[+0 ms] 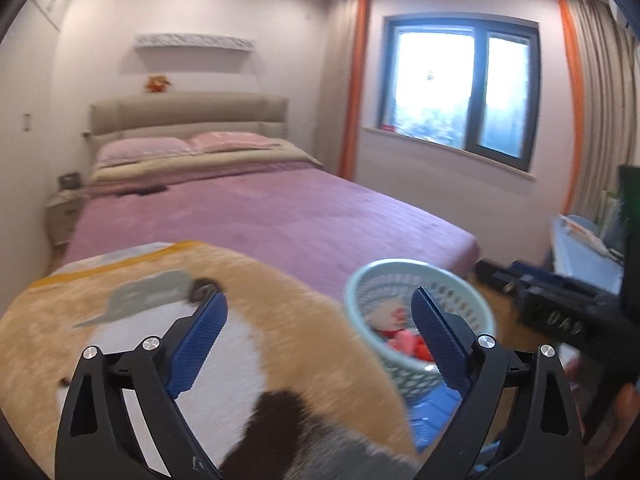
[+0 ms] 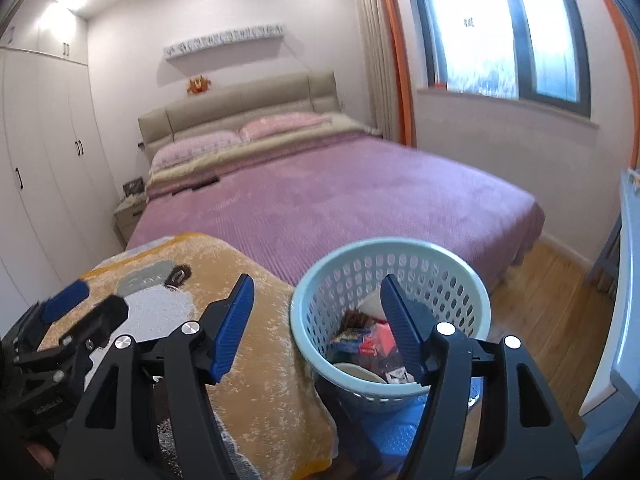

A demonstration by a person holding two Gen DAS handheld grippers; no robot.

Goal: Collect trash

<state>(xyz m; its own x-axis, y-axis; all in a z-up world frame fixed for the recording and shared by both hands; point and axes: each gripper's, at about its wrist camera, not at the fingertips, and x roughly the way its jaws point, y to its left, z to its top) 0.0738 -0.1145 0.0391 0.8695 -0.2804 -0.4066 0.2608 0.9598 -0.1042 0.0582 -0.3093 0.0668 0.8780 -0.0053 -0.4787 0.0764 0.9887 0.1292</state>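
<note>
Left tool (image 1: 318, 322): fingers spread wide, nothing between them, low centre of the left wrist view over an orange plush blanket (image 1: 120, 344). Right tool (image 2: 316, 312): fingers likewise apart and empty, low centre of its own view. The pale blue perforated basket (image 2: 460, 280) stands beside the blanket's edge, lower right of centre in both views, holding mixed trash (image 2: 368, 340) including wrappers. The purple bed (image 2: 340, 196) fills mid-frame behind.
</note>
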